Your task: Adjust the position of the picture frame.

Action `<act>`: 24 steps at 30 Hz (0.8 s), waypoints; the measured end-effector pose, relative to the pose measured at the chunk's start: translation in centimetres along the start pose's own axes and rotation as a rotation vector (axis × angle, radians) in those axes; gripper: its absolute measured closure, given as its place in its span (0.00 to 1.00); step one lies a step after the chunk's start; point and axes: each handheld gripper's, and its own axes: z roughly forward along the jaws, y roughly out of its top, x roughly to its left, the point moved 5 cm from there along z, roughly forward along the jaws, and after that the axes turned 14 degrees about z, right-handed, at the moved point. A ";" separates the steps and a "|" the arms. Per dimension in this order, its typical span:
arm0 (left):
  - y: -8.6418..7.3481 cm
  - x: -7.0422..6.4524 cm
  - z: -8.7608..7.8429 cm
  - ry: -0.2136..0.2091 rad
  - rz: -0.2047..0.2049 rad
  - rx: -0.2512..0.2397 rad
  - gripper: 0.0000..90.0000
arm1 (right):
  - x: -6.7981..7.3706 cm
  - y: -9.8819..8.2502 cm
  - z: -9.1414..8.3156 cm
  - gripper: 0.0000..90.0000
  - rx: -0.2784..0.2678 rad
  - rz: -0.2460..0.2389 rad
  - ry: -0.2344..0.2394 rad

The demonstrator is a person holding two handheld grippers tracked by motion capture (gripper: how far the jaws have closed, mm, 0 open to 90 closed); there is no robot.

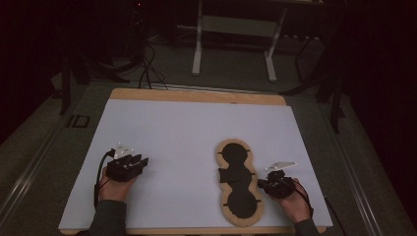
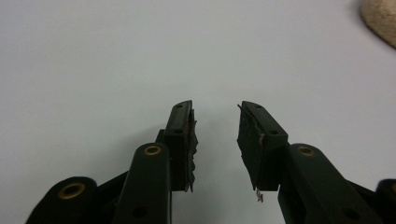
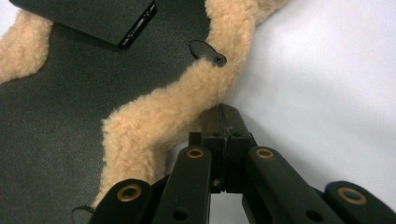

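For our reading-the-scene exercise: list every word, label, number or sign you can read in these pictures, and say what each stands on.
"ID": pale letters on the dark floor left of the table, dim, so the reading is unsure.
No readable text on the fleece-edged black piece, the white sheet or either hand-held gripper.

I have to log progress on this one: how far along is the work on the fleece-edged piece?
Nothing looks done yet: the fleece-edged black piece lies flat and spread on the white sheet. In hand: the right gripper, jaws shut, sits at its fleece rim, apparently with nothing between them. The left gripper is open over bare sheet, apart from the piece. Any gripping or moving remains.
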 end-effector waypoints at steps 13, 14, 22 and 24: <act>0.3 -1.2 0.1 -0.045 0.033 -0.008 0.74 | 1.9 2.6 2.2 1.00 0.017 -0.026 0.017; 0.4 -1.4 0.1 -0.055 0.039 -0.008 0.74 | 2.0 2.8 2.4 1.00 0.015 -0.027 0.019; 0.9 -3.4 0.7 -0.102 0.102 -0.008 0.77 | 3.1 3.8 3.4 1.00 0.018 -0.043 0.031; 1.0 -3.4 0.7 -0.103 0.106 -0.006 0.77 | 3.3 4.1 3.6 1.00 0.016 -0.050 0.034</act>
